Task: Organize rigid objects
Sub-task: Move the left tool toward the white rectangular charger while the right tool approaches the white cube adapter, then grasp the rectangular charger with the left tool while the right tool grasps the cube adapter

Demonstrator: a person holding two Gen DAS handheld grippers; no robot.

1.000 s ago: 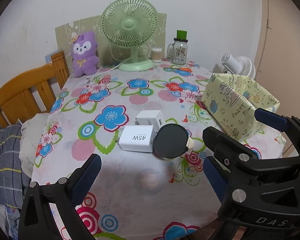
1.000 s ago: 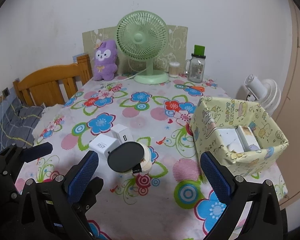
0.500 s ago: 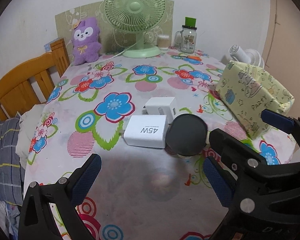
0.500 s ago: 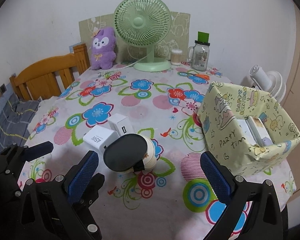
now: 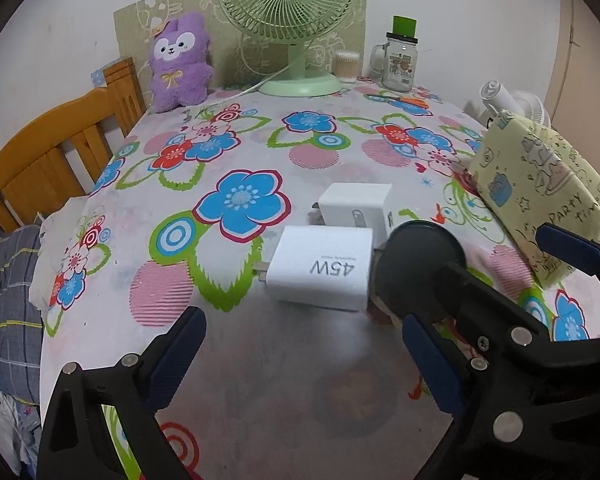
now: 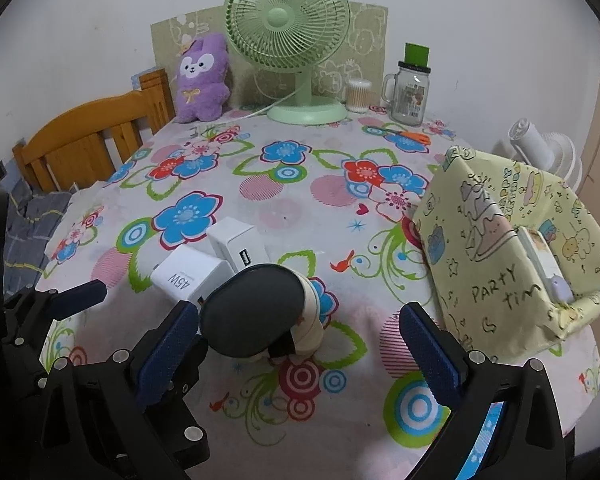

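Items left to sort, as I read them from my station: three, clustered near the front of the tabletop (image 6: 284,216).

1. Charger marked 45W (image 5: 320,268), white, lying flat on the flowered cloth.
2. Second white charger (image 5: 356,210), just behind the first and touching or nearly touching it.
3. Round dark-topped item on a cream body (image 6: 256,312), just beside the 45W charger; what it is I cannot tell.

Destination, by my judgement: the yellow paper-wrapped box (image 6: 512,256) at the right edge of the tabletop, well apart from the cluster. It already holds a few pale items, so I take the sorting as partly done, with these three left.

Tools: left gripper (image 5: 300,344), fingers wide apart and just beginning to close, nothing between them yet; the 45W charger lies just ahead. Right gripper (image 6: 296,336), fingers apart, empty, with the round item close against the inner side of its left finger.

Not part of the job: green fan (image 6: 288,32), purple plush toy (image 6: 202,76), glass jar (image 6: 410,92), cotton-swab tub (image 6: 358,96), wooden chair (image 6: 88,136).
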